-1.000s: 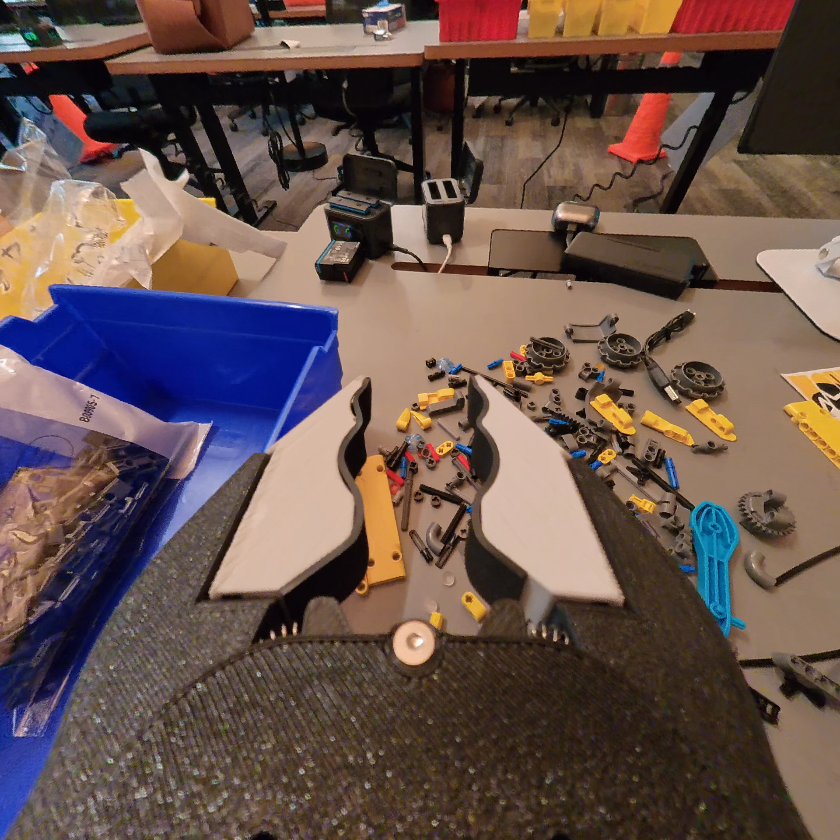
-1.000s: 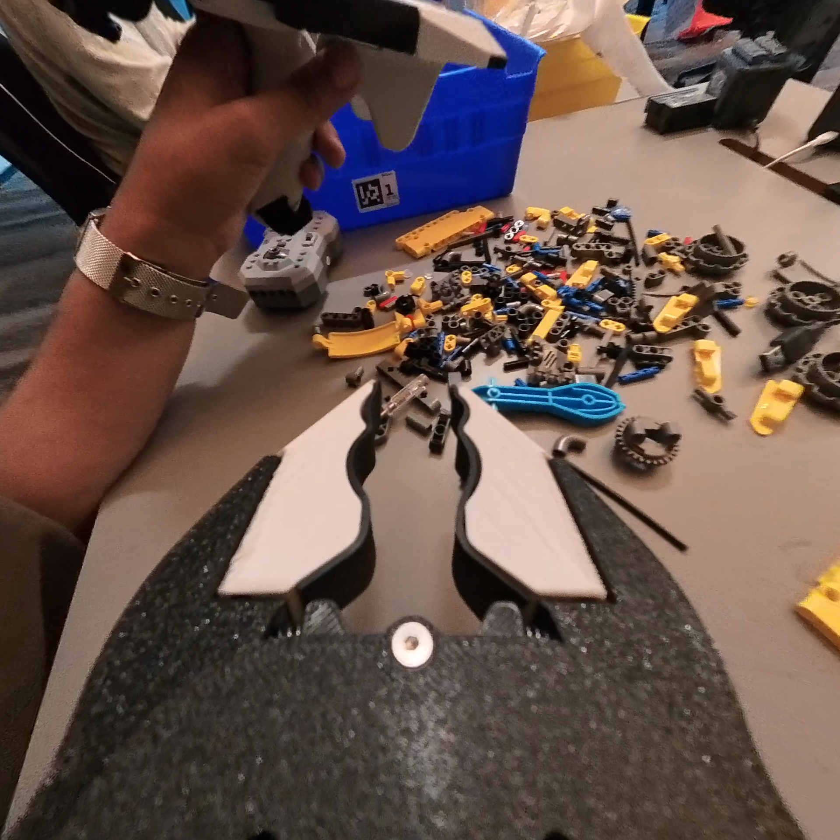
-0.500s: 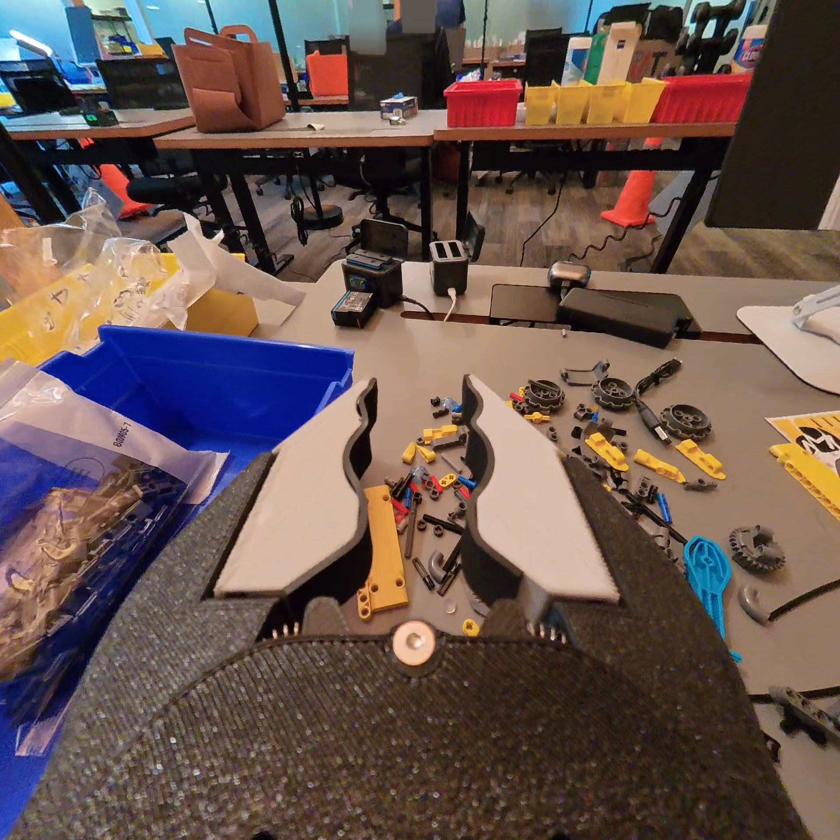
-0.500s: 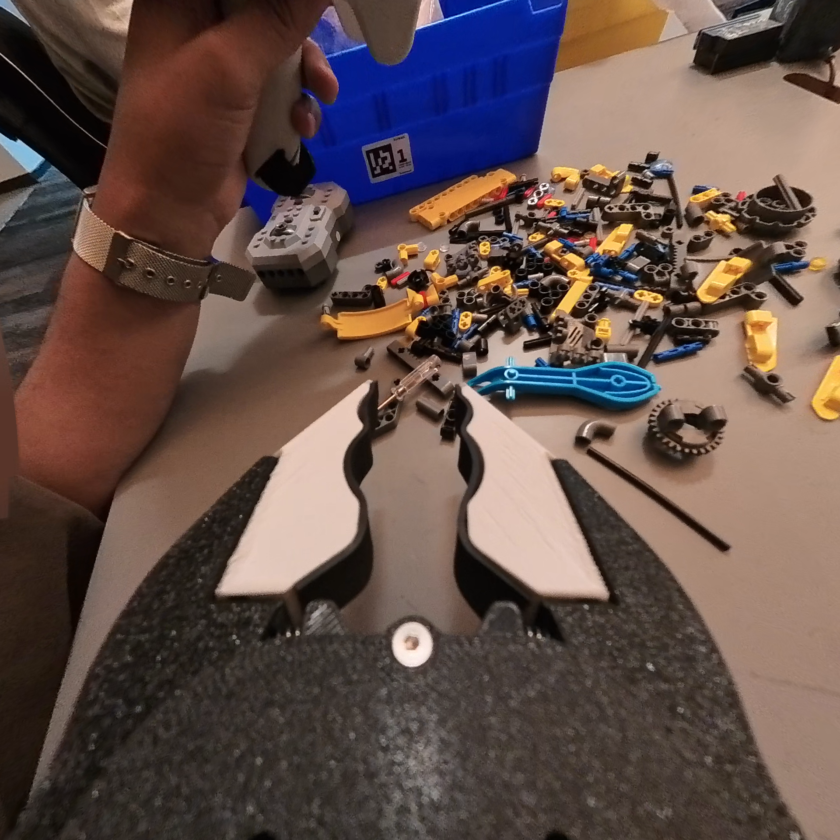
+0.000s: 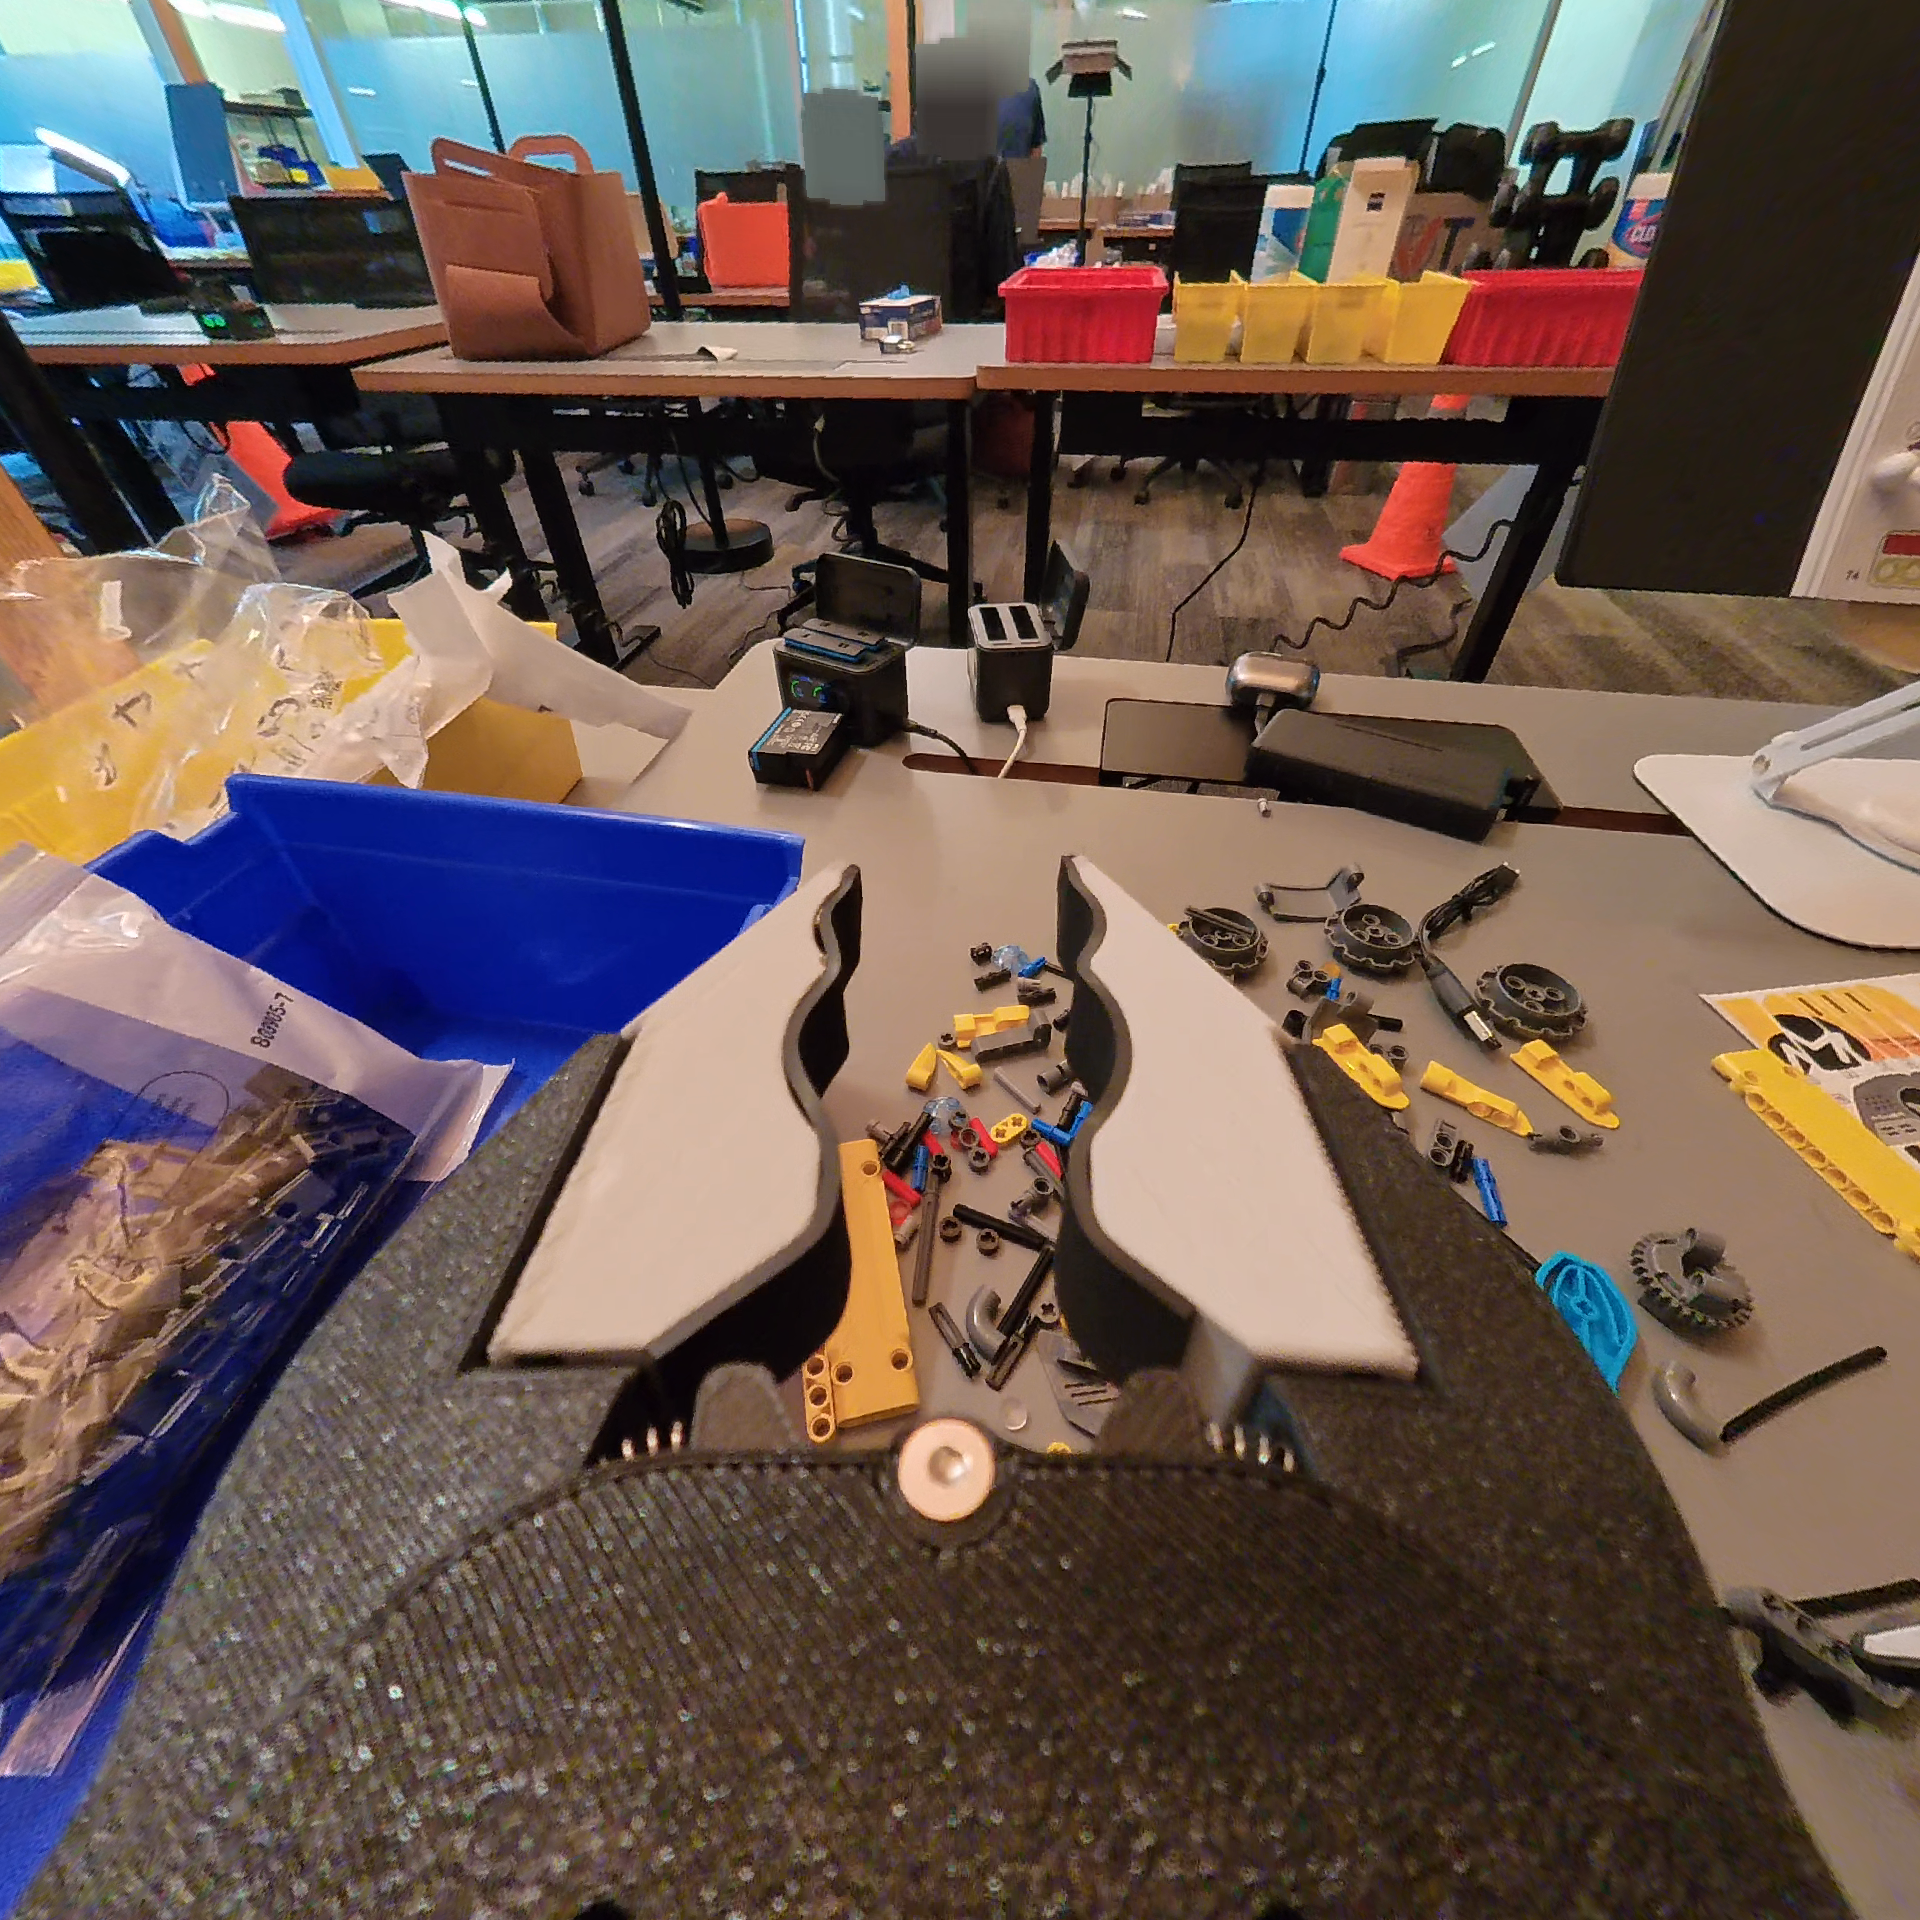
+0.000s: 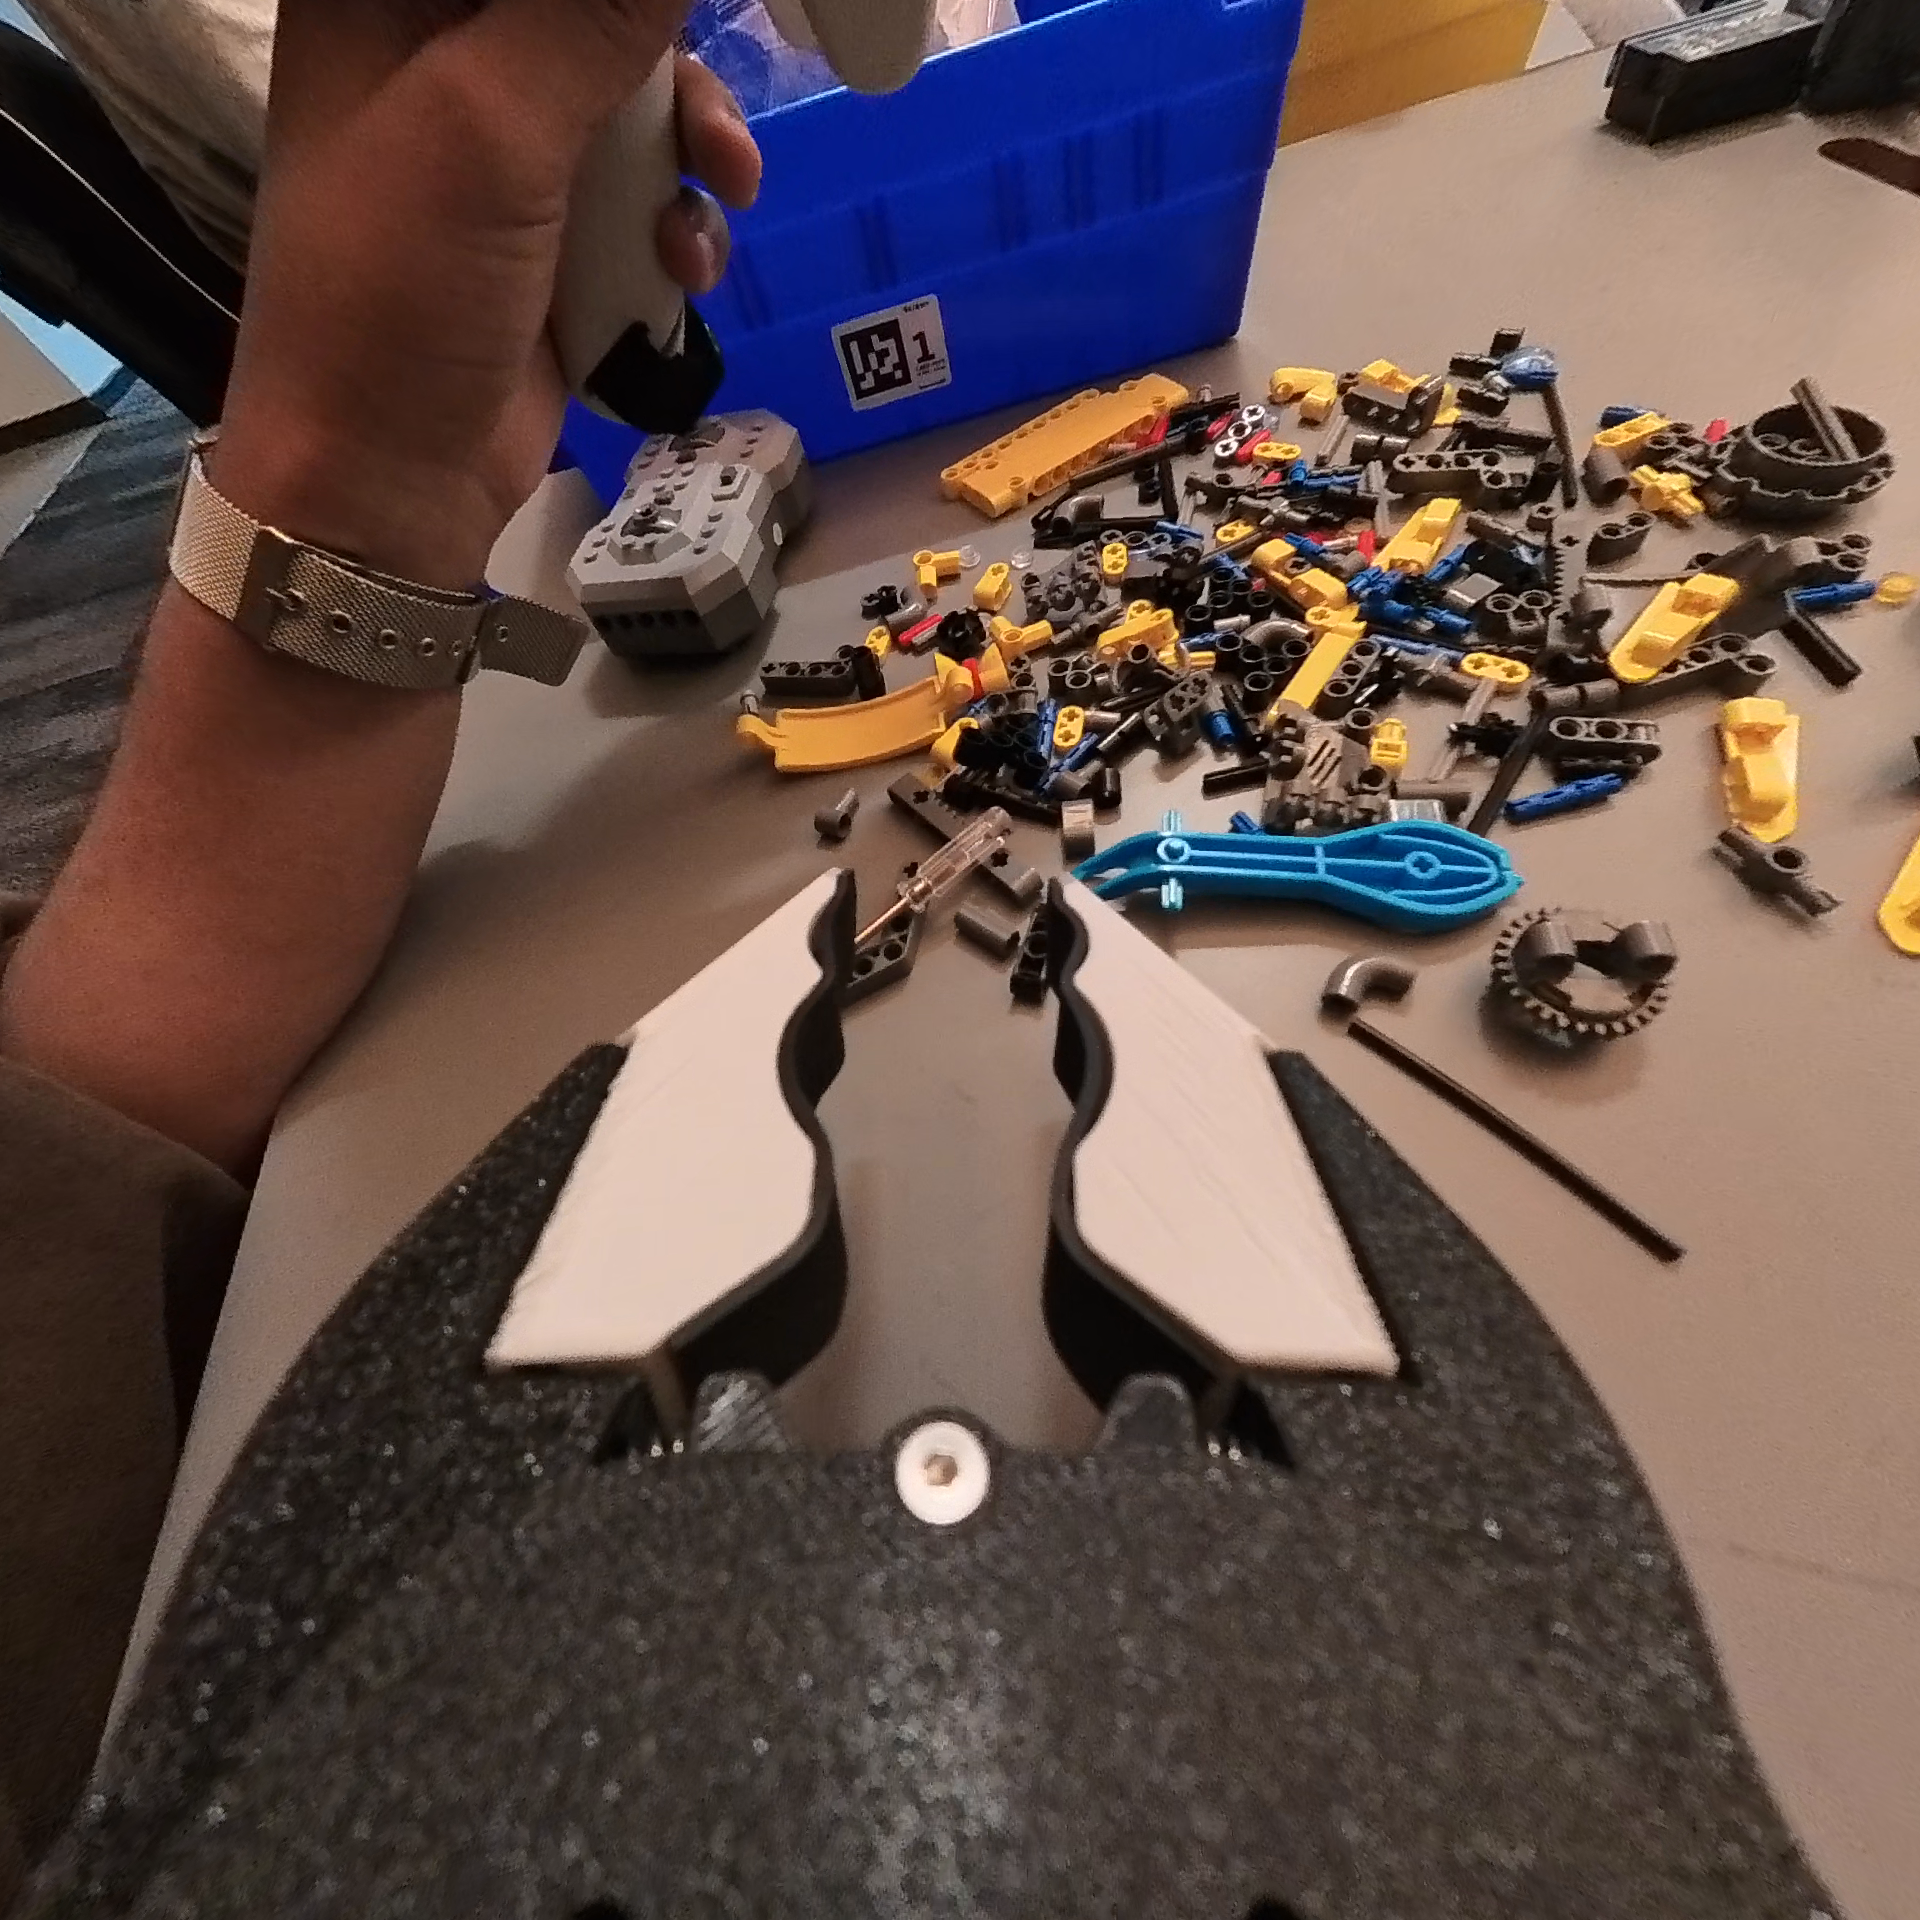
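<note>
Stickers and printed labels show here and there — a white tag with a square code pattern on the blue bin (image 6: 1018,208), a printed strip on the clear bag of parts (image 5: 177,1226) lying in that bin, and a yellow-and-black printed sheet (image 5: 1839,1049) at the surface's right edge.

The left claw (image 5: 958,904) hangs above the grey surface (image 5: 1039,831) with its jaws spread wide and nothing between them; below the gap lies a long yellow beam (image 5: 868,1278) among small black, red and blue pins. The blue bin sits just beside its left finger.

The right claw (image 6: 948,899) is also wide apart and empty, low over the near edge of the brick pile (image 6: 1299,623). A clear-handled pin (image 6: 951,862) and short dark connectors lie right at its tips — touching or not, I cannot tell. A turquoise brick separator (image 6: 1309,868) lies just to the right, and a grey motor block (image 6: 691,530) rests near the bin, under a hand (image 6: 436,239) wearing a metal mesh watch strap (image 6: 364,613).
</note>
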The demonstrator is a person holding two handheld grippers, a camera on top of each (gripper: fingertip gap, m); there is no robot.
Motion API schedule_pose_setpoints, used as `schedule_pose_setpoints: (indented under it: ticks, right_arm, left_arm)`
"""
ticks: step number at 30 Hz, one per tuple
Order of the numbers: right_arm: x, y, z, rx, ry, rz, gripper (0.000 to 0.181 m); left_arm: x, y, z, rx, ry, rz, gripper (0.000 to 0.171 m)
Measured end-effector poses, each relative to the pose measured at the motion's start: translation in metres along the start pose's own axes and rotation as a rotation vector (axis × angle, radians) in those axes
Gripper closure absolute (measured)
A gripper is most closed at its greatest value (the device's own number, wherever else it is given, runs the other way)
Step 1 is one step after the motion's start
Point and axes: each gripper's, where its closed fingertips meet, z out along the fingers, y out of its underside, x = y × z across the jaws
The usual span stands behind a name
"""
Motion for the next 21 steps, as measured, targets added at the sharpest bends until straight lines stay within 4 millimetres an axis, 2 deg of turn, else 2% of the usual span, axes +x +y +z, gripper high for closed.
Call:
schedule_pose_setpoints:
  ticks: [21]
  right_arm:
    - [-0.002, 0.003, 0.003, -0.025, 0.014, -0.038, 0.145]
  left_arm:
    - [-0.011, 0.006, -0.001, -0.031, -0.036, -0.043, 0.134]
